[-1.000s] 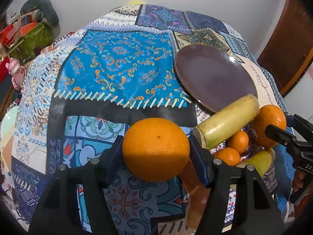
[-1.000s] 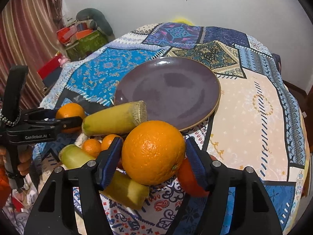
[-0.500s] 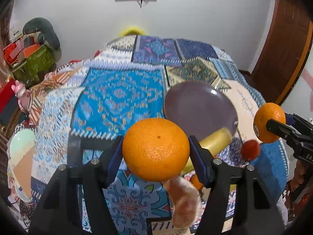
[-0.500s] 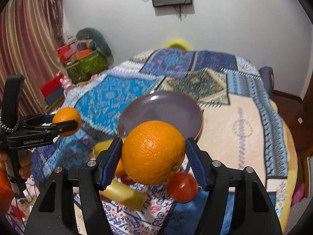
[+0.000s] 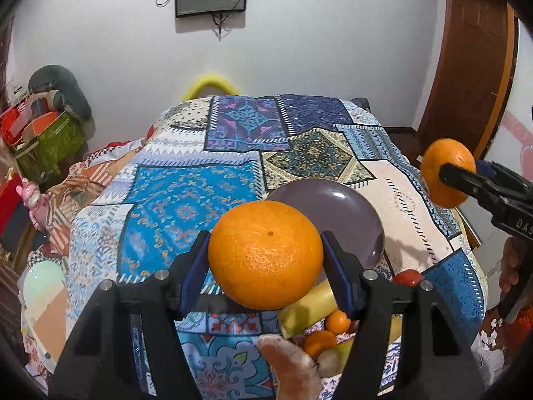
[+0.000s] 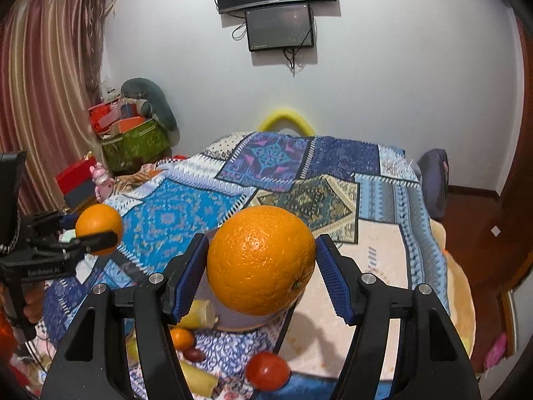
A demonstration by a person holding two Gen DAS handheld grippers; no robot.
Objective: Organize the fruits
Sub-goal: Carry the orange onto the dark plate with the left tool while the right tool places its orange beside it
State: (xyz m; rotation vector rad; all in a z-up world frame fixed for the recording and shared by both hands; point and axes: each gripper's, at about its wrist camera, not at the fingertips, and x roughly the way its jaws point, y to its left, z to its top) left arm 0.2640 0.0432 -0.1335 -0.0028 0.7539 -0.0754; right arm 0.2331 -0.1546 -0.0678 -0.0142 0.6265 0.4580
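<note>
Left gripper (image 5: 266,266) fingers (image 5: 195,271) clamped on an orange (image 5: 265,255) held above the quilt-covered bed (image 5: 186,206), purple plate (image 5: 346,213) and loose fruit pile (image 5: 319,330) just beyond, right gripper (image 6: 261,273) fingers (image 6: 328,280) gripping a second orange (image 6: 261,260) aloft.

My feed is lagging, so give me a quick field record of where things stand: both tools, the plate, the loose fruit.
left tool: shut on a large round orange, held above the bed
right tool: shut on a second round orange, also raised
round purple plate: on the patchwork bedspread, nothing visible on it
loose fruit: small tangerines, yellow-green banana pieces and a red tomato beside the plate's near edge
</note>
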